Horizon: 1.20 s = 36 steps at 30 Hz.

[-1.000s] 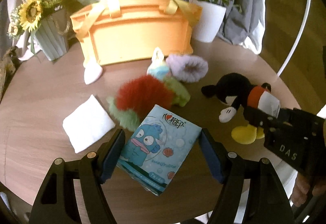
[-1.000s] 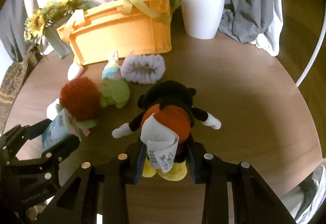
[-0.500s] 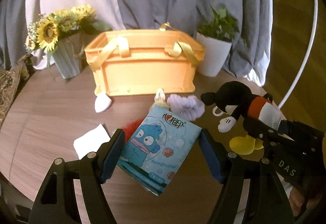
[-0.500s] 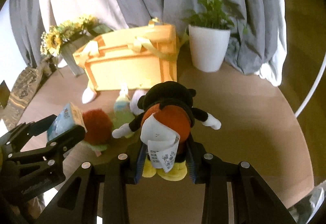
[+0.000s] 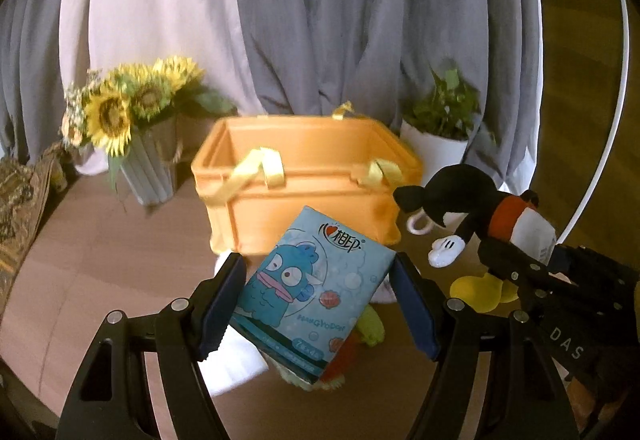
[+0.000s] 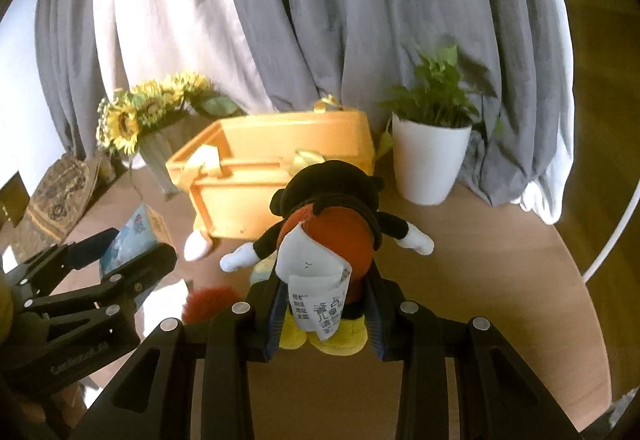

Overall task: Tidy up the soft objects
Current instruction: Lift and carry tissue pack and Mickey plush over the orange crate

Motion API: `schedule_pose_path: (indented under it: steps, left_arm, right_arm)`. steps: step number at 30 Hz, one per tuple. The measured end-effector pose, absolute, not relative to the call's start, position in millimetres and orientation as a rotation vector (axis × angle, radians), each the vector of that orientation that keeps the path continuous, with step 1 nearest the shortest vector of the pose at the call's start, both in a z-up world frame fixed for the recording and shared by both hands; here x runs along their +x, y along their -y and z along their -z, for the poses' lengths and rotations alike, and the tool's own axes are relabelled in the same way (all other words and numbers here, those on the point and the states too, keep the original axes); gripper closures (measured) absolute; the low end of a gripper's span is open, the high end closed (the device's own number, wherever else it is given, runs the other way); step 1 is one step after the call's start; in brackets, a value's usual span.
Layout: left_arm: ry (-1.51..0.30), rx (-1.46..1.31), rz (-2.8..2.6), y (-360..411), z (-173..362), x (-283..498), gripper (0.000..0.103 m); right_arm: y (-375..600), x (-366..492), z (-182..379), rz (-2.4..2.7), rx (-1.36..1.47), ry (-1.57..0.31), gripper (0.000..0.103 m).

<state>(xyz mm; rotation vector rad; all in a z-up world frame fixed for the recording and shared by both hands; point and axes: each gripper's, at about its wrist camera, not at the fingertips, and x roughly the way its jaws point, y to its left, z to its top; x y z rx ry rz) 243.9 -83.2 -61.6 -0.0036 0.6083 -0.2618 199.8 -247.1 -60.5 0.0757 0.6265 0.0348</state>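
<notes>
The tissue pack (image 5: 310,294) hides most of what lies behind it on the table (image 5: 100,260): only slivers of a white cloth (image 5: 236,364), a green toy (image 5: 370,326) and something red (image 5: 340,354) show. It also covers the lower front of the basket (image 5: 296,196). In the right wrist view the plush (image 6: 326,224) covers the basket's near right corner, and its head faces away, so its face is unseen. The plush's paper tag (image 6: 316,296) has print too small to read. The sunflowers (image 5: 128,104) and the plant (image 5: 444,108) are blurred. The table's near edge is cut off by the picture's edge.
</notes>
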Motion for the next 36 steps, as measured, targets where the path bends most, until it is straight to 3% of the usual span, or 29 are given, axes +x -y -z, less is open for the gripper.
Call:
schedule_pose_path:
  steps: [17,36]
  left_arm:
    - [-0.467,0.038,0.325,43,17,299,0.03]
    - [-0.423,0.039,0.343,45,6,374,0.03]
  right_arm:
    - [199,242,23,0.026,0.097,-0.501,0.068]
    - [193,313,6,0.059,0.068,-0.436,0.069]
